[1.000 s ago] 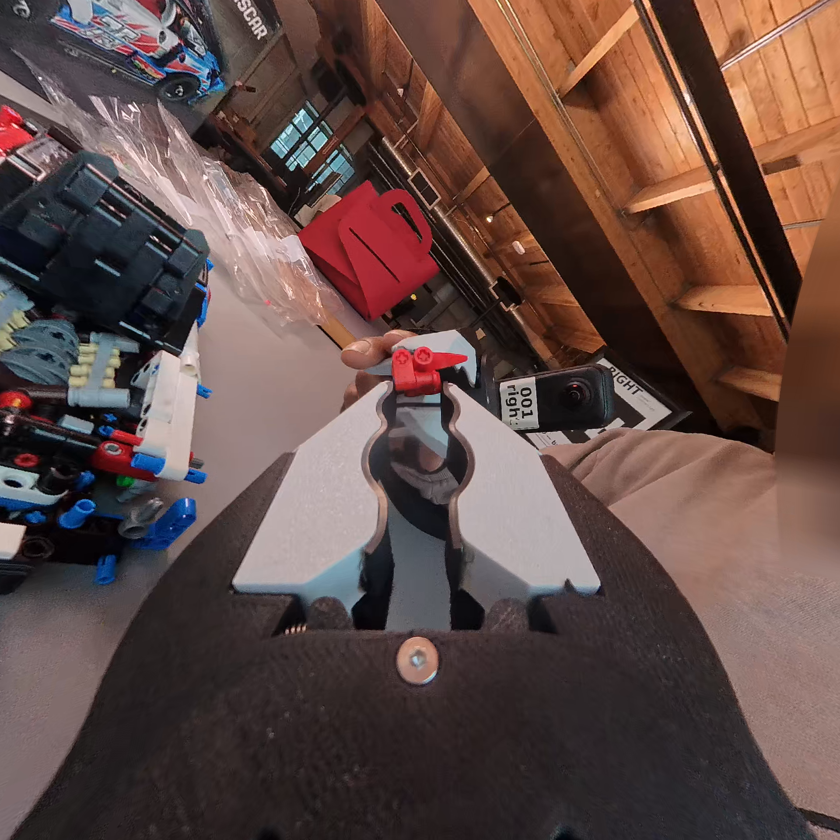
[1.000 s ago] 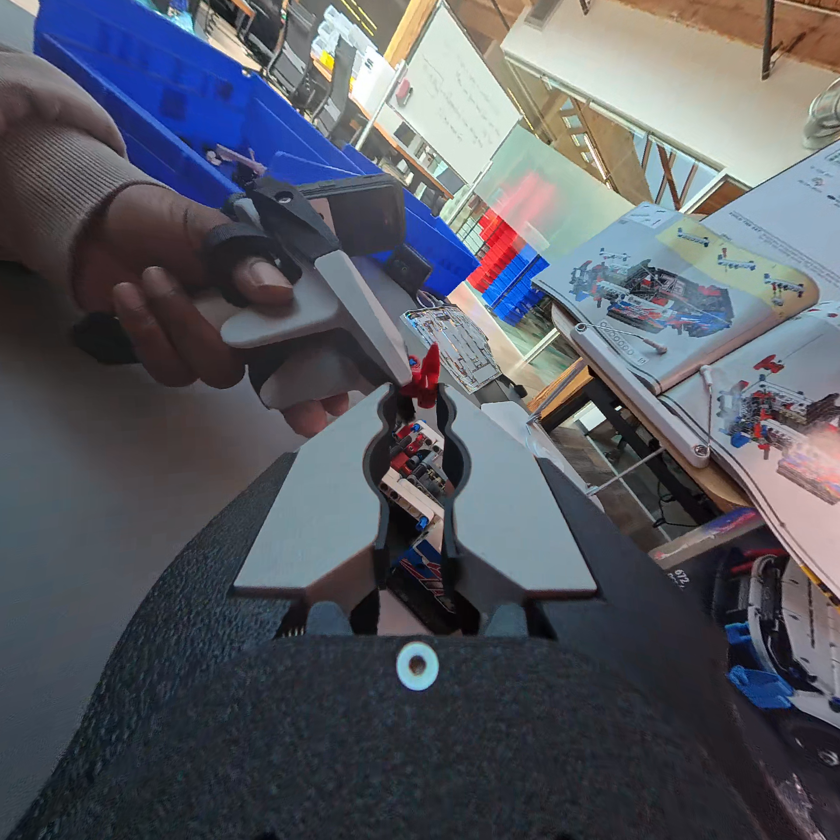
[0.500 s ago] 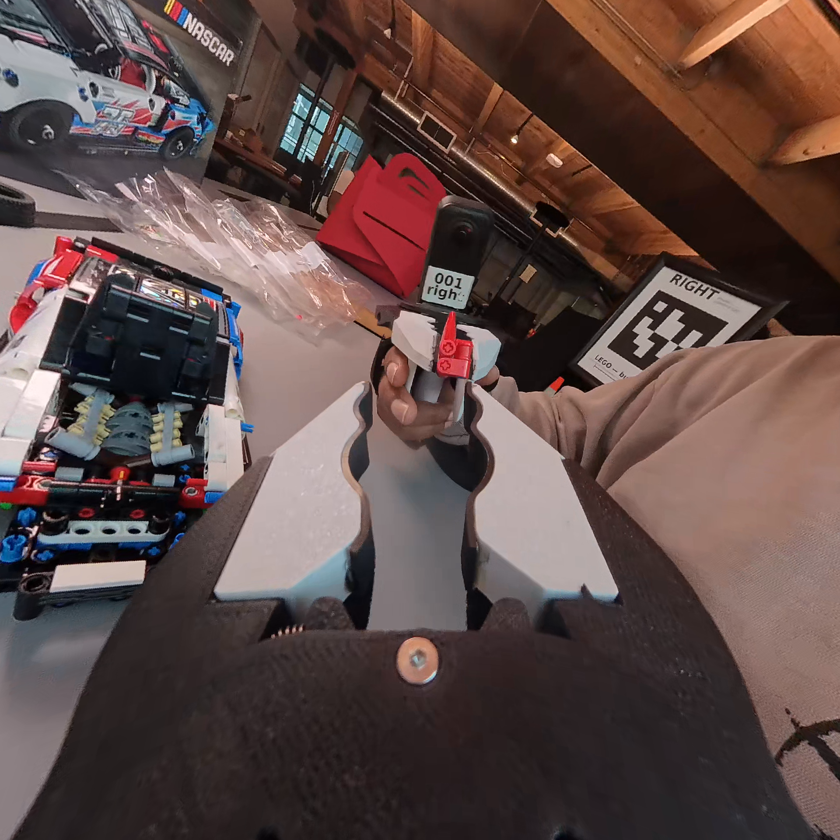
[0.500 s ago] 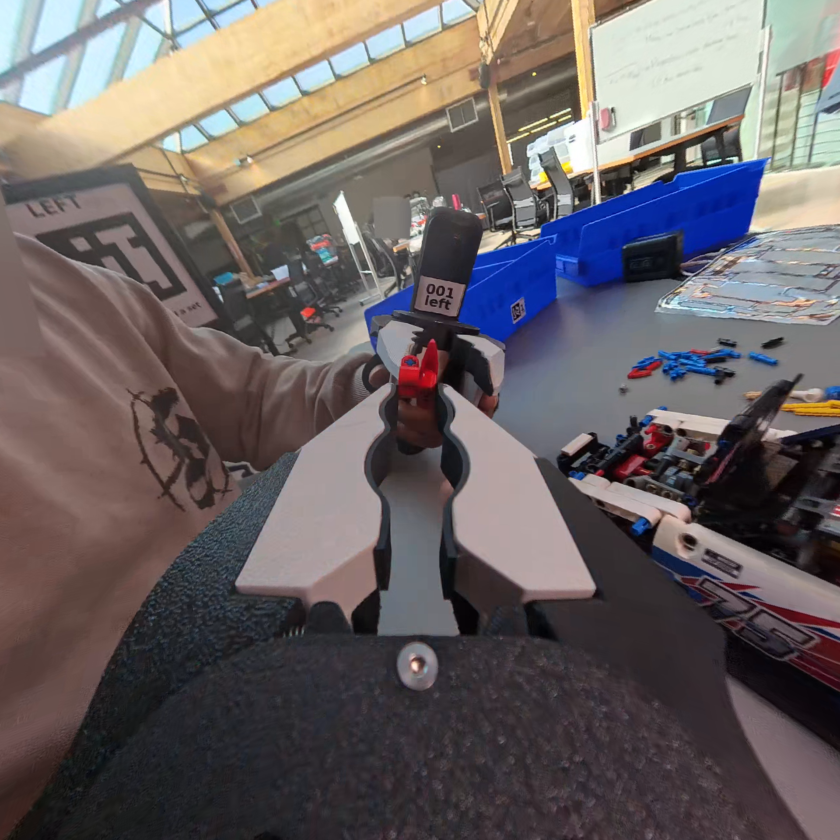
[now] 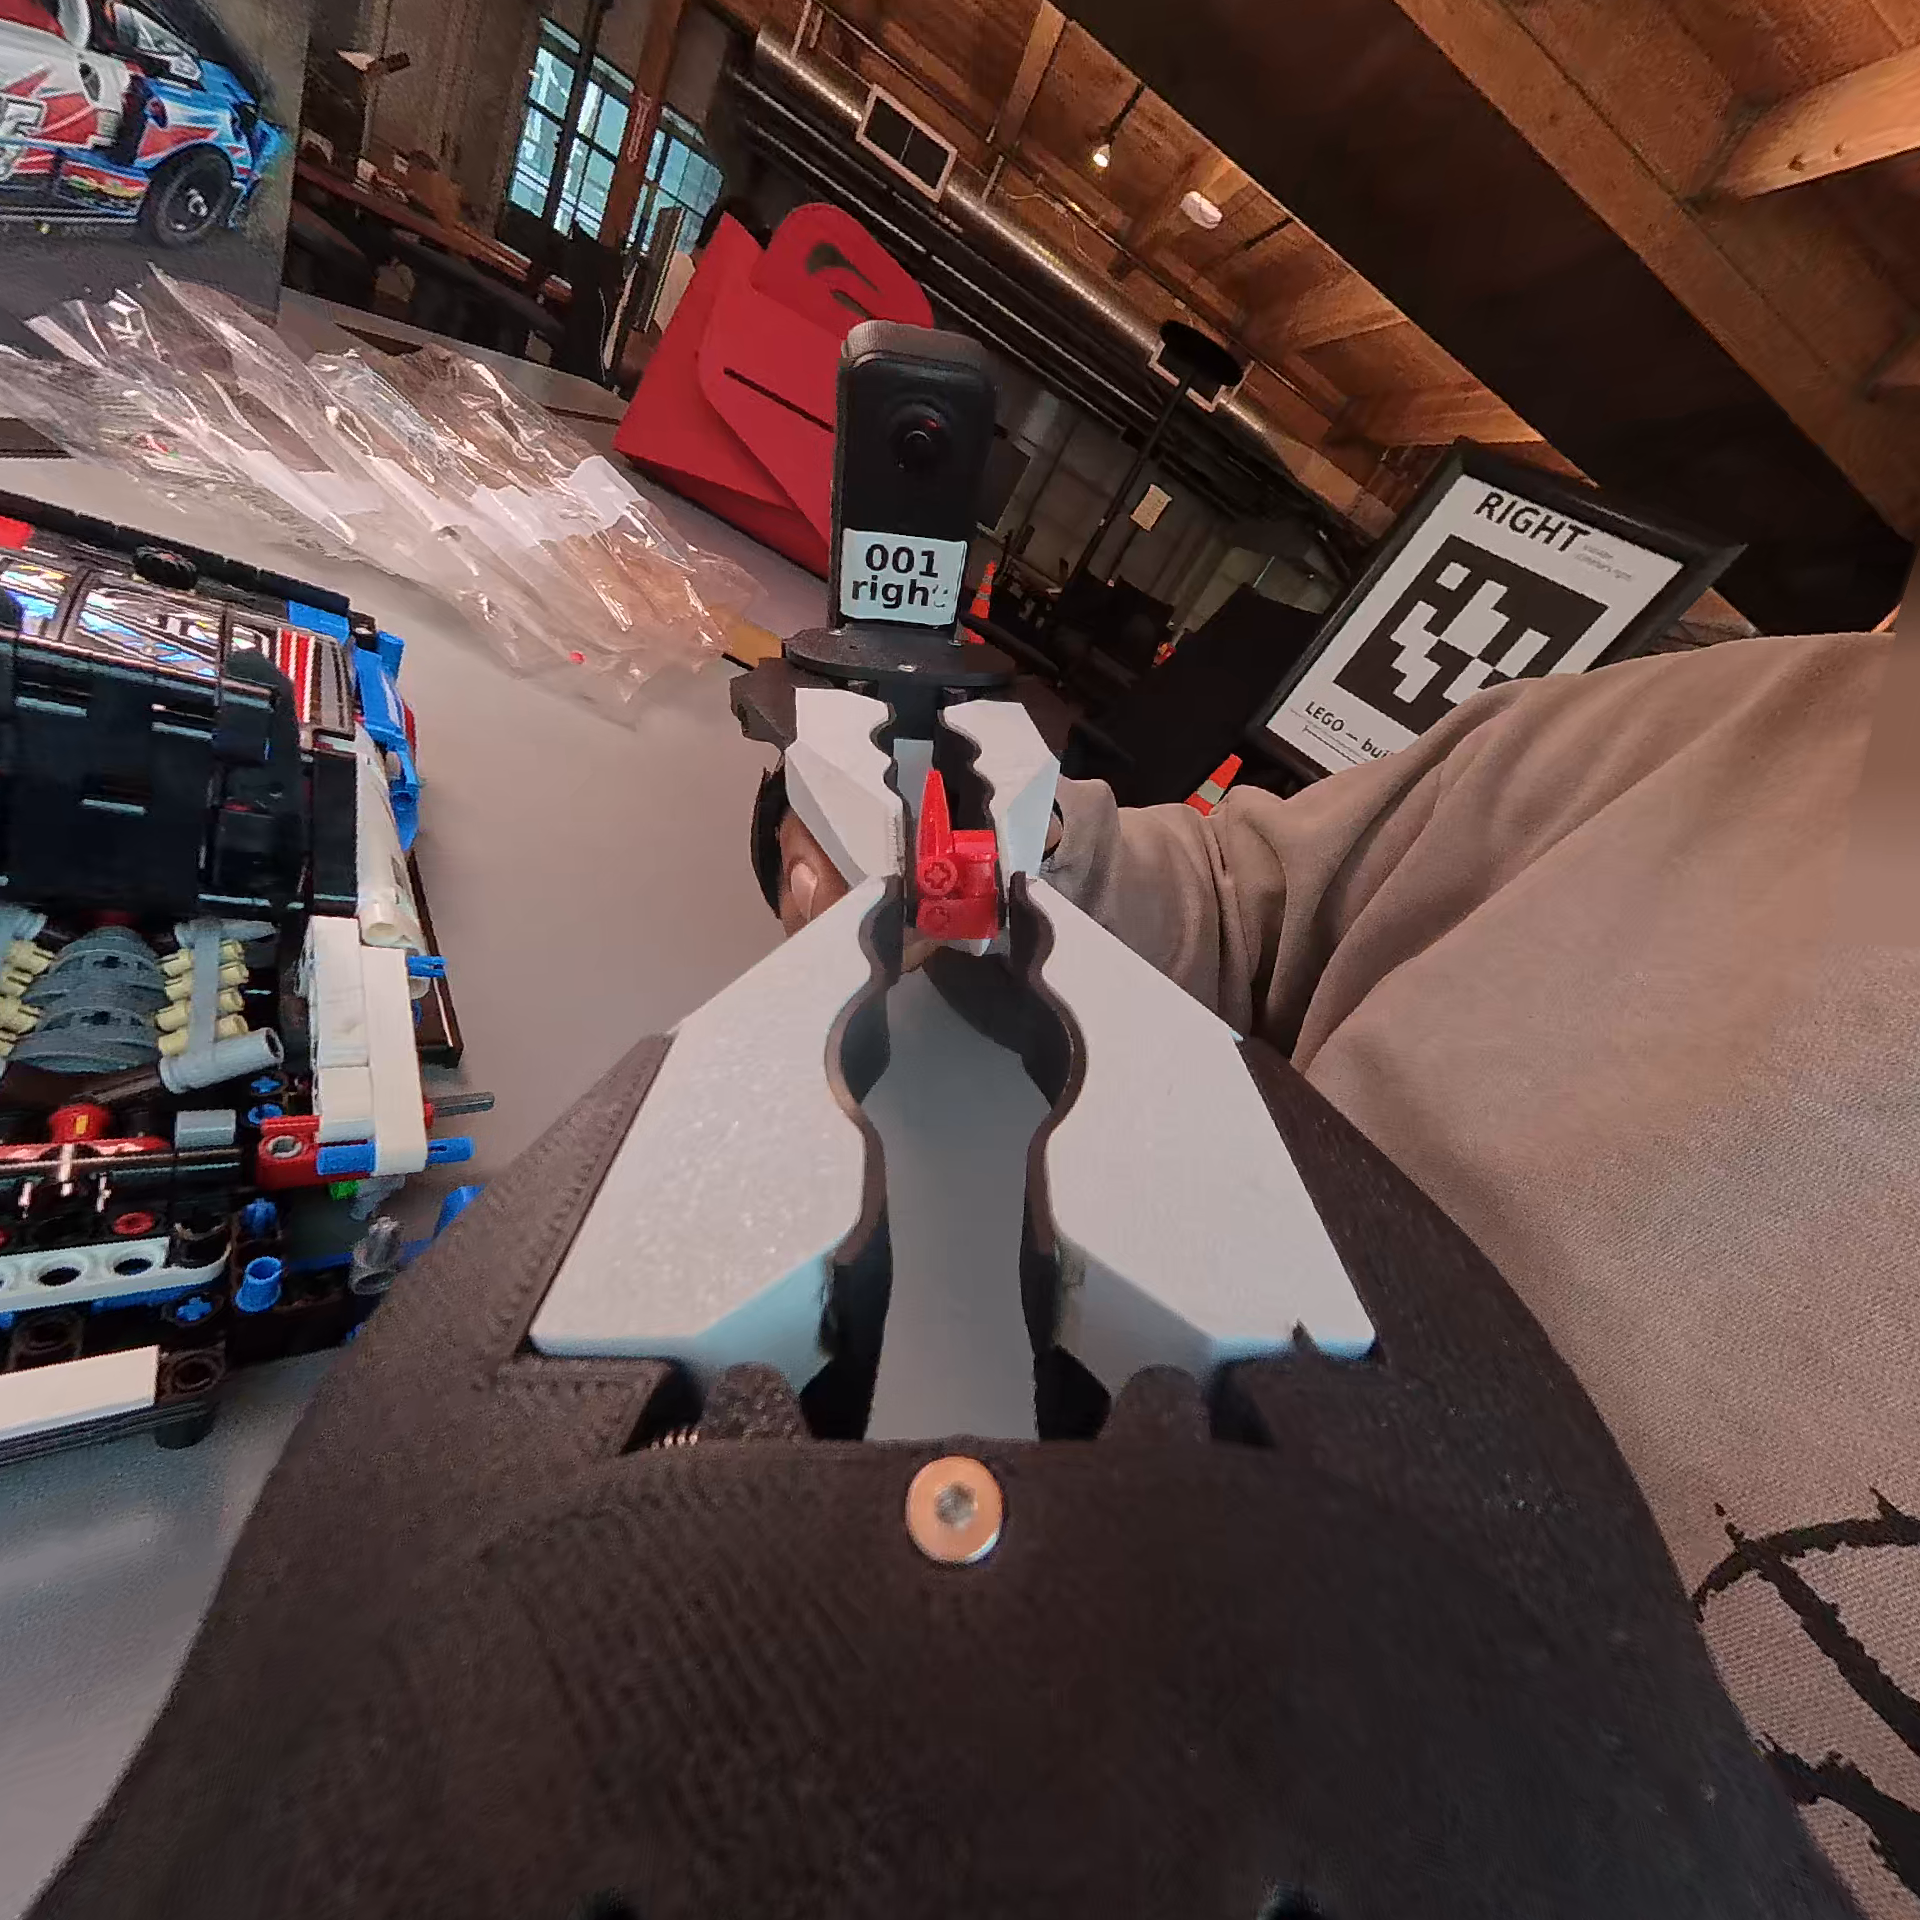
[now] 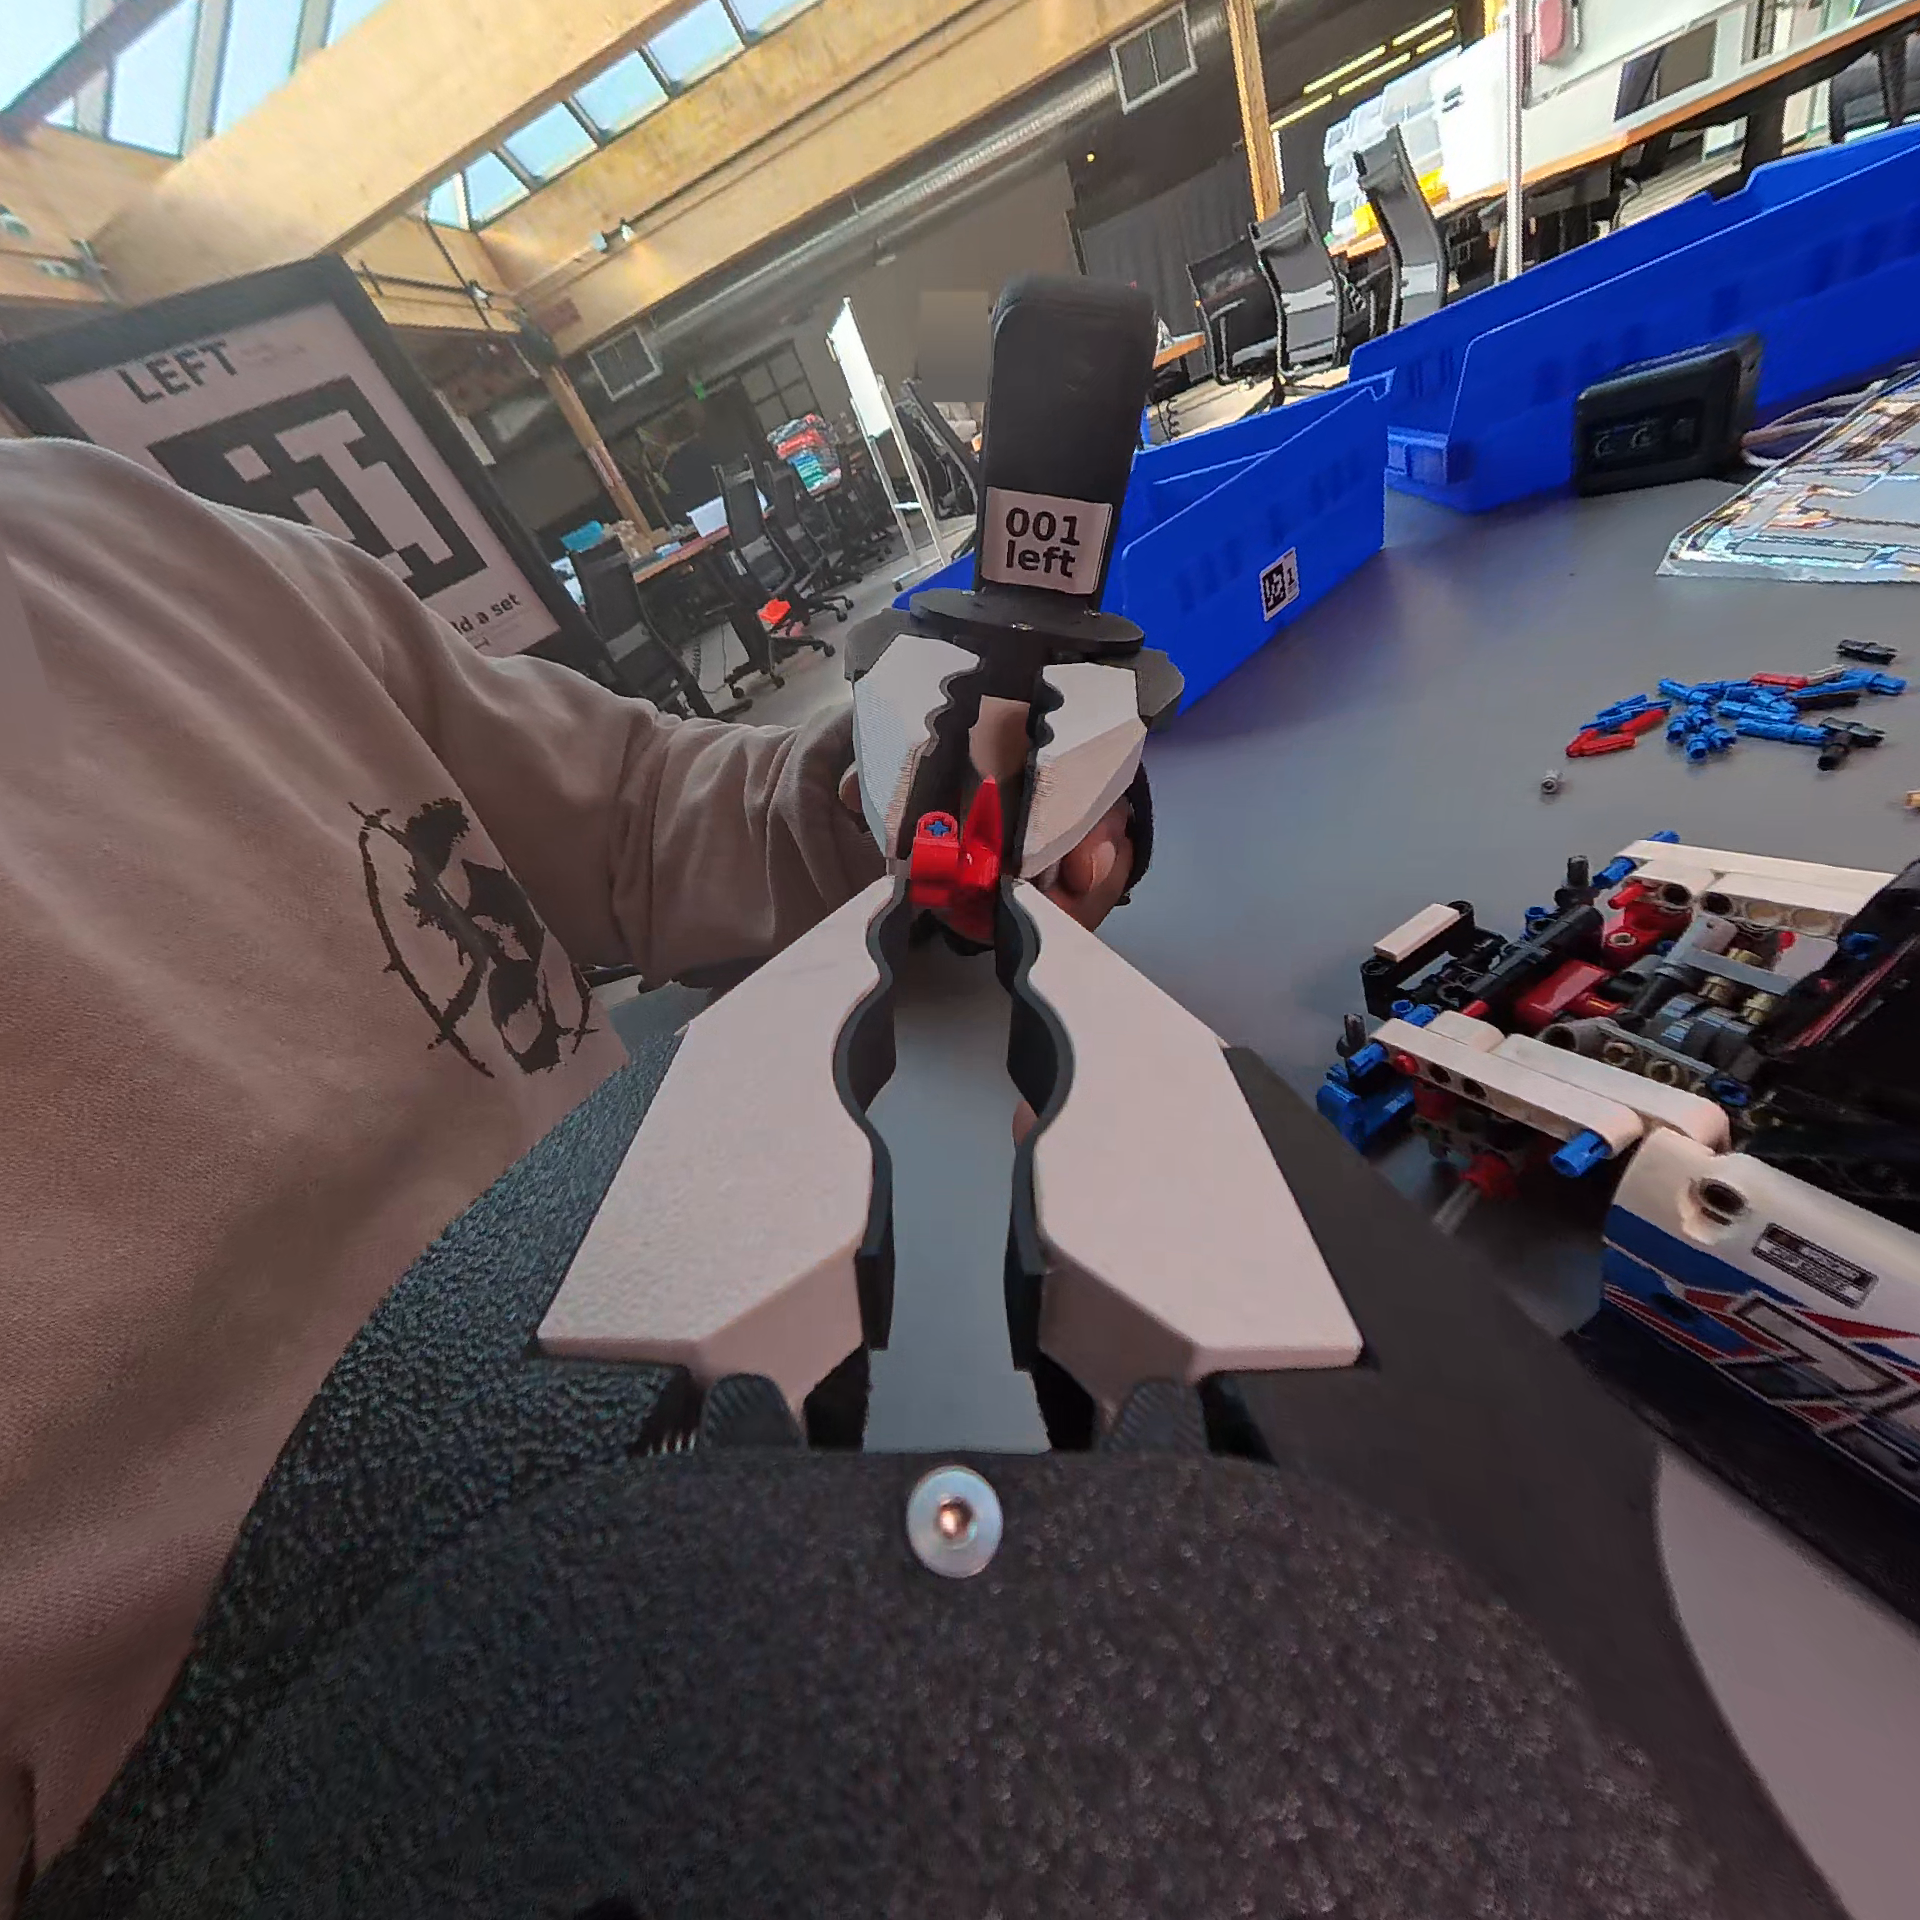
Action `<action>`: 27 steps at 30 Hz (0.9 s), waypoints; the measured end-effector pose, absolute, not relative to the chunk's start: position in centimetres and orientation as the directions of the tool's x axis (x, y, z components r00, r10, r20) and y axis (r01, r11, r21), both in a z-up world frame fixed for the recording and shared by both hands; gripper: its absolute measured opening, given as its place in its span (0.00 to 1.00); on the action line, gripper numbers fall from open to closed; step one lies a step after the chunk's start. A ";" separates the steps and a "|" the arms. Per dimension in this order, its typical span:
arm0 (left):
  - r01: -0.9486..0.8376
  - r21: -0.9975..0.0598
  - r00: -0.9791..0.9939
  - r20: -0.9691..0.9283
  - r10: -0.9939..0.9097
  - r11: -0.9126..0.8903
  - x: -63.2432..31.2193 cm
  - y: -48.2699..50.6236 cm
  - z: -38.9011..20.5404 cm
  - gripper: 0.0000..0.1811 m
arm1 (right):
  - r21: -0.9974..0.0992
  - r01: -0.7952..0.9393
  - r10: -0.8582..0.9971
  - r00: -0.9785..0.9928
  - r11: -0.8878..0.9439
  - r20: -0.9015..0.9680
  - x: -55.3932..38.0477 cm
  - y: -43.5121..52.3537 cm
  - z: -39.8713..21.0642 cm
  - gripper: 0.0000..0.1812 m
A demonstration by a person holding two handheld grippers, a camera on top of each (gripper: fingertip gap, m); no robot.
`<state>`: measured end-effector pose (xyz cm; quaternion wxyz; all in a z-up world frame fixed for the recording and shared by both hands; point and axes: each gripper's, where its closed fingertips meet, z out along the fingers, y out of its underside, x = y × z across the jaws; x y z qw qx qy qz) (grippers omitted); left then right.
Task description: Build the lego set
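A small red lego piece point(image 5: 951, 878) with a pointed fin sits between the two grippers, which meet tip to tip above the grey table. My left gripper point(image 5: 948, 894) is shut on its lower part. My right gripper point(image 6: 953, 883) faces it and is shut on the same red piece point(image 6: 951, 862). The right gripper also shows in the left wrist view point(image 5: 935, 821), and the left gripper in the right wrist view point(image 6: 977, 800). The partly built lego car point(image 5: 208, 935) stands to the left, and it shows at the right in the right wrist view point(image 6: 1610, 1039).
Clear plastic bags point(image 5: 416, 520) and a red bag point(image 5: 769, 416) lie beyond the car. Loose blue and red pieces point(image 6: 1745, 707), a sticker sheet point(image 6: 1818, 520) and blue bins point(image 6: 1558, 364) are at the far right. A person's beige sleeve point(image 5: 1558, 935) is close by. My two grippers' fingertips are within a few centimetres of each other.
One second ago the left gripper held the red piece. Half a second ago it stood open, with the piece in the right gripper. Now both have moved together and the left has closed on it.
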<state>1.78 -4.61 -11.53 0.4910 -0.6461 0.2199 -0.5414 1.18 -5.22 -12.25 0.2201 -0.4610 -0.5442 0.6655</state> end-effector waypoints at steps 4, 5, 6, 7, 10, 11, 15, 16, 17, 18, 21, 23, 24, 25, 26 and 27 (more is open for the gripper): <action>0.237 -0.874 0.327 0.483 -0.813 -0.424 1.8 -4.5 -11.8 0.07 | -0.930 0.222 0.805 -0.467 -0.293 -0.365 1.1 -5.2 -12.7 0.07; 0.233 -0.876 0.335 0.479 -0.811 -0.422 1.8 -4.5 -11.9 0.07 | -0.931 0.224 0.810 -0.461 -0.289 -0.363 1.0 -5.1 -12.8 0.07; 0.227 -0.880 0.345 0.474 -0.810 -0.418 1.8 -4.4 -12.0 0.07 | -0.932 0.226 0.815 -0.455 -0.285 -0.359 1.0 -5.0 -12.8 0.07; 0.226 -0.882 0.355 0.471 -0.808 -0.414 1.8 -4.3 -12.1 0.07 | -0.933 0.225 0.820 -0.449 -0.281 -0.356 1.0 -4.8 -12.9 0.07; 0.246 -0.873 0.365 0.486 -0.794 -0.421 1.6 -3.9 -12.1 0.07 | -0.935 0.212 0.834 -0.427 -0.283 -0.349 0.8 -4.4 -12.9 0.07; 0.250 -0.871 0.367 0.490 -0.791 -0.424 1.5 -3.8 -12.1 0.07 | -0.937 0.210 0.839 -0.421 -0.279 -0.345 0.8 -4.3 -12.9 0.07; 0.255 -0.872 0.376 0.488 -0.787 -0.418 1.4 -3.7 -12.1 0.07 | -0.939 0.202 0.847 -0.410 -0.278 -0.339 0.7 -4.1 -12.9 0.07; 0.257 -0.873 0.378 0.487 -0.788 -0.416 1.4 -3.7 -12.1 0.07 | -0.939 0.201 0.847 -0.410 -0.278 -0.339 0.7 -4.1 -13.0 0.07; 0.260 -0.872 0.379 0.487 -0.787 -0.414 1.3 -3.6 -12.0 0.07 | -0.939 0.203 0.848 -0.409 -0.277 -0.338 0.7 -4.1 -13.0 0.08; 0.265 -0.871 0.377 0.489 -0.787 -0.414 1.3 -3.6 -12.0 0.07 | -0.940 0.204 0.849 -0.408 -0.274 -0.336 0.7 -4.0 -13.1 0.08; 0.279 -0.867 0.374 0.494 -0.785 -0.413 1.1 -3.5 -11.8 0.07 | -0.941 0.208 0.854 -0.403 -0.266 -0.330 0.6 -4.0 -13.3 0.08; 0.281 -0.867 0.375 0.495 -0.784 -0.412 1.1 -3.5 -11.8 0.07 | -0.942 0.207 0.854 -0.403 -0.263 -0.327 0.6 -4.1 -13.3 0.08; 0.279 -0.868 0.377 0.493 -0.784 -0.411 1.1 -3.5 -11.8 0.07 | -0.943 0.206 0.856 -0.402 -0.262 -0.326 0.6 -4.0 -13.3 0.08; 0.277 -0.868 0.378 0.492 -0.785 -0.411 1.1 -3.5 -11.8 0.07 | -0.944 0.203 0.857 -0.401 -0.261 -0.324 0.5 -4.0 -13.3 0.07; 0.276 -0.869 0.378 0.491 -0.785 -0.411 1.2 -3.5 -11.9 0.07 | -0.944 0.200 0.858 -0.399 -0.262 -0.322 0.5 -4.0 -13.2 0.06; 0.275 -0.870 0.378 0.490 -0.785 -0.410 1.2 -3.5 -11.9 0.07 | -0.945 0.199 0.859 -0.398 -0.260 -0.321 0.6 -3.9 -13.2 0.06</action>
